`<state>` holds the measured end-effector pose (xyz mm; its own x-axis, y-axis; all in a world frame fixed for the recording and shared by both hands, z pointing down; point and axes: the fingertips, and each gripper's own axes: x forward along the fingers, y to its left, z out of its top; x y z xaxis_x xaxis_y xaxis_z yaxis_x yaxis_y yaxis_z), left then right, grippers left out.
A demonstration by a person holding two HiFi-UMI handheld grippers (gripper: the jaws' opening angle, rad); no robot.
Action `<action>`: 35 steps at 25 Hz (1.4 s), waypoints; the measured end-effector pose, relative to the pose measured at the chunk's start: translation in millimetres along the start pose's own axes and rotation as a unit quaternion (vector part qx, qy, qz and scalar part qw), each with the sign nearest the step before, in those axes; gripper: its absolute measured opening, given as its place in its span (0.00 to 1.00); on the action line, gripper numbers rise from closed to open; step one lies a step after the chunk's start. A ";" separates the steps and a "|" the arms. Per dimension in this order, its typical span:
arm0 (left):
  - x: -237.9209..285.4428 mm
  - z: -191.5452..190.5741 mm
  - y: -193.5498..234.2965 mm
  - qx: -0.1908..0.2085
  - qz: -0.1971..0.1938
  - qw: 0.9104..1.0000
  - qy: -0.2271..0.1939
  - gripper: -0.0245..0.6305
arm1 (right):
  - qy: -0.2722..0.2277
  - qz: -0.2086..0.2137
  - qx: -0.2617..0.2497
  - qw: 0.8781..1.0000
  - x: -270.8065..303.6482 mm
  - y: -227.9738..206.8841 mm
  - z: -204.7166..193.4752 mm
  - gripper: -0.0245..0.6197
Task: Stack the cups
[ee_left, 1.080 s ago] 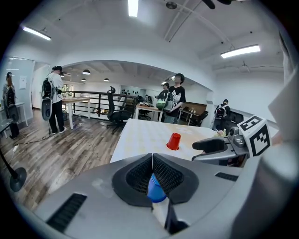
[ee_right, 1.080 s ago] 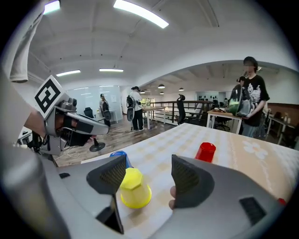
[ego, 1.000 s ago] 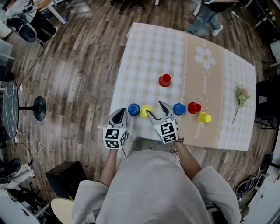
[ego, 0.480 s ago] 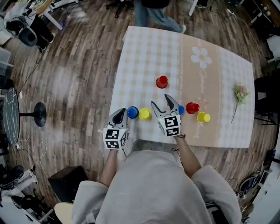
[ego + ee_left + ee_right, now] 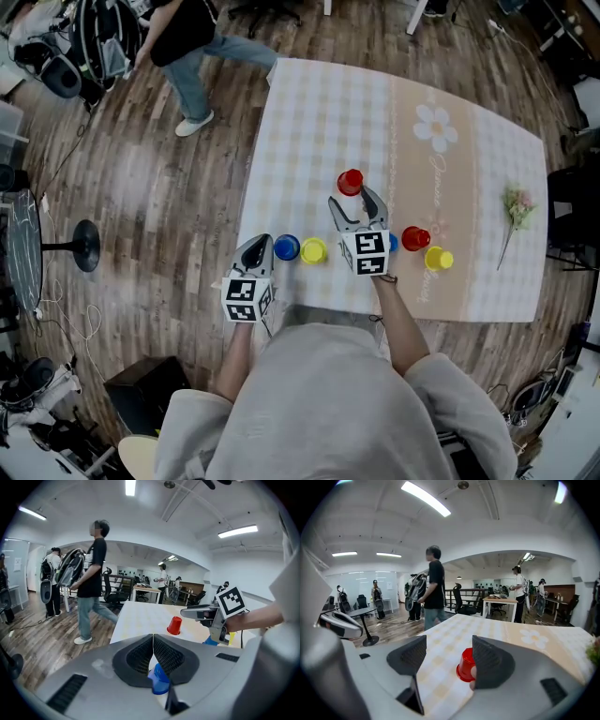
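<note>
Small upturned cups stand on the checked tablecloth (image 5: 309,122). A lone red cup (image 5: 351,182) (image 5: 466,665) (image 5: 174,625) stands farthest from me. Nearer me is a row: a blue cup (image 5: 287,247) (image 5: 159,679), a yellow cup (image 5: 314,250), another blue one mostly hidden behind my right gripper, a second red cup (image 5: 415,238) and a second yellow cup (image 5: 438,258). My right gripper (image 5: 352,201) (image 5: 449,654) is open, its jaws just short of the lone red cup. My left gripper (image 5: 257,247) (image 5: 153,641) is shut and holds nothing, just left of the first blue cup.
A sprig of flowers (image 5: 517,202) lies near the table's right edge. A person (image 5: 187,47) walks on the wooden floor beyond the table's far left corner. A black round-based stand (image 5: 82,246) is on the floor at the left. The table's near edge is under my grippers.
My right gripper has moved away from the row of cups, forward to the lone red cup. The left gripper has stayed put. A person has walked leftward past the table's far side.
</note>
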<state>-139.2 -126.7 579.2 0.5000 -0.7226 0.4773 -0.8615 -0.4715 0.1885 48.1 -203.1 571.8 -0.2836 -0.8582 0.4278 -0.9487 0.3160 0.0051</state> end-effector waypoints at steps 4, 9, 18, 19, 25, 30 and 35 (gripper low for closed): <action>3.5 2.0 6.8 -0.003 0.003 1.000 0.002 0.06 | 0.002 -0.012 0.008 1.000 13.5 -10.7 3.7 0.51; 7.8 3.1 14.1 -0.006 0.006 1.000 0.006 0.06 | 0.017 -0.032 0.021 0.999 27.6 -27.5 -3.2 0.51; 17.6 2.3 22.6 -0.010 0.009 1.000 0.014 0.06 | 0.052 -0.047 0.043 0.997 49.4 -45.1 -25.5 0.51; 18.4 2.2 23.6 -0.011 0.009 1.000 0.015 0.06 | 0.057 -0.048 0.044 0.996 51.4 -45.6 -28.1 0.51; 21.9 0.0 29.2 -0.014 0.011 1.000 0.020 0.06 | 0.082 -0.059 0.045 0.994 61.7 -50.6 -44.2 0.48; 21.4 -3.6 33.3 -0.017 0.014 0.999 0.024 0.06 | 0.096 -0.064 0.042 0.992 66.0 -54.8 -55.6 0.39; 18.4 -6.5 37.1 -0.017 0.018 0.999 0.025 0.06 | 0.097 -0.064 0.042 0.992 66.0 -54.4 -56.6 0.36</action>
<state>-162.6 -154.2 600.6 0.4644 -0.7119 0.5269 -0.8817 -0.4277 0.1992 88.9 -254.1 650.9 -0.1346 -0.7924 0.5949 -0.9859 0.1673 -0.0003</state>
